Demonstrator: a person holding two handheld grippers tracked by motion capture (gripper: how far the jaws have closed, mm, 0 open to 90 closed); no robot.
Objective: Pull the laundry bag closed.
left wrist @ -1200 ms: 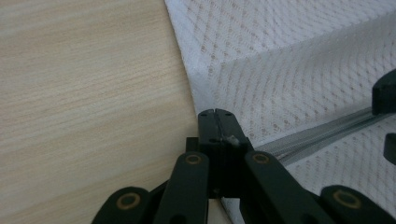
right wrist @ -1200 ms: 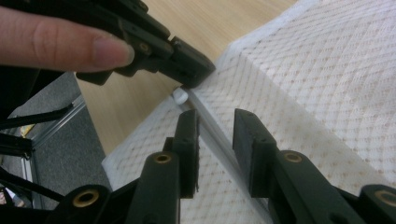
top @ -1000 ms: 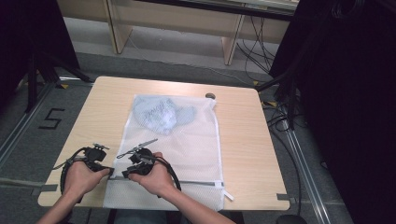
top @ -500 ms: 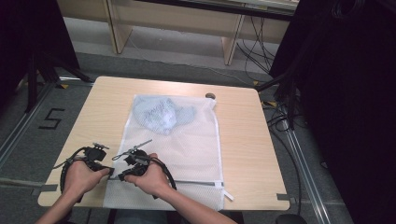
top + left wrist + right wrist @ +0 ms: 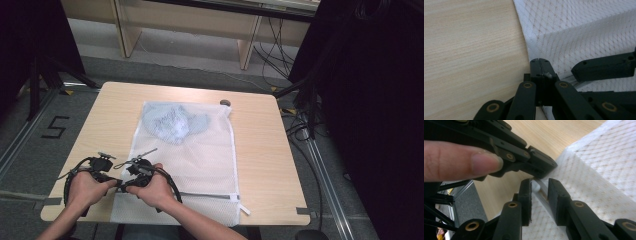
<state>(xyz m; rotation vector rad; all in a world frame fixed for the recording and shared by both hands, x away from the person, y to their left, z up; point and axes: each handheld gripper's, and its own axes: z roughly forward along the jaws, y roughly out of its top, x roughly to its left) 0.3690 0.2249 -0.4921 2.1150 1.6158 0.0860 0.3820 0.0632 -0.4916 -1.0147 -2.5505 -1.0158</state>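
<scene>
While the left gripper (image 5: 539, 65) pinches the mesh bag's (image 5: 200, 155) edge, the right gripper's (image 5: 539, 188) fingers, just opening, straddle its zipper (image 5: 541, 191).

Mesh bag (image 5: 197, 160) lying flat mid-counter (image 5: 260, 155), a garment (image 5: 172, 123) sitting inside its far end. Left tool (image 5: 117, 183) and right tool (image 5: 131, 181) meeting at bag's near-left corner, by the zipper (image 5: 210, 195).

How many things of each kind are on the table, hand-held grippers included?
White mesh laundry bag: 1
Pale blue garment inside it: 1
Small dark round object at the far edge: 1
Hand-held gripper: 2, the left and the right
Total: 5
</scene>
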